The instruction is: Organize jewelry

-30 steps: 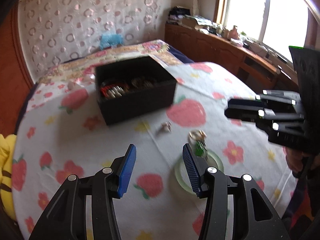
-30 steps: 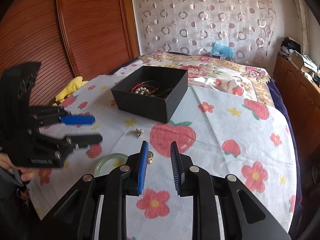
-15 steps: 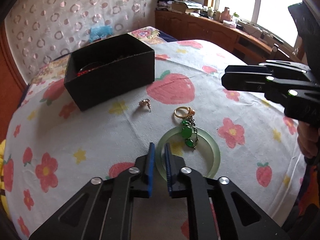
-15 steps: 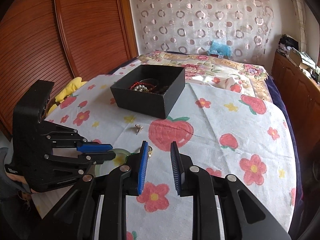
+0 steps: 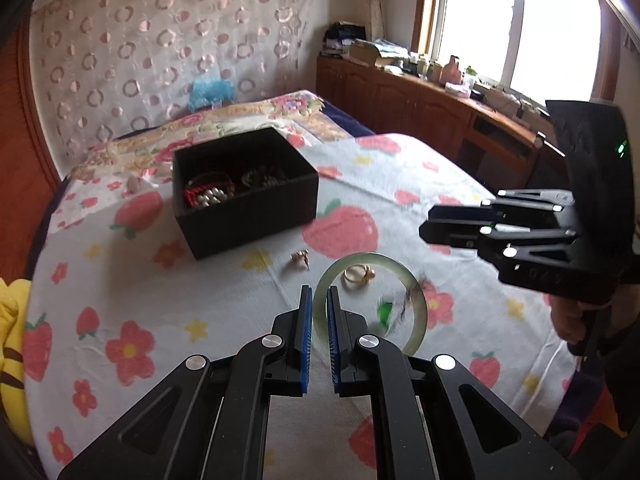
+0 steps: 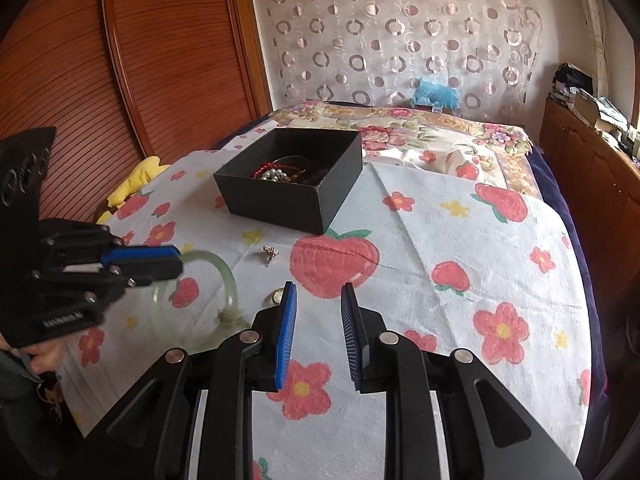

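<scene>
left claw (image 5: 319, 312) has just clamped the jade bangle (image 5: 416, 296) and lifted it off the cloth, short of the black jewelry box (image 5: 256, 208); right claw (image 6: 319, 330) hangs part-open, empty.

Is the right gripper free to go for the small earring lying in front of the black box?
Probably yes. The right gripper is open and empty, and the earring lies on bare cloth ahead of it, clear of the box and of the bangle in the left gripper.

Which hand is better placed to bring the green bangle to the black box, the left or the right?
Left. The left gripper is shut on the green bangle, holding it off the cloth, with the black box ahead. The right gripper is open and empty.
</scene>
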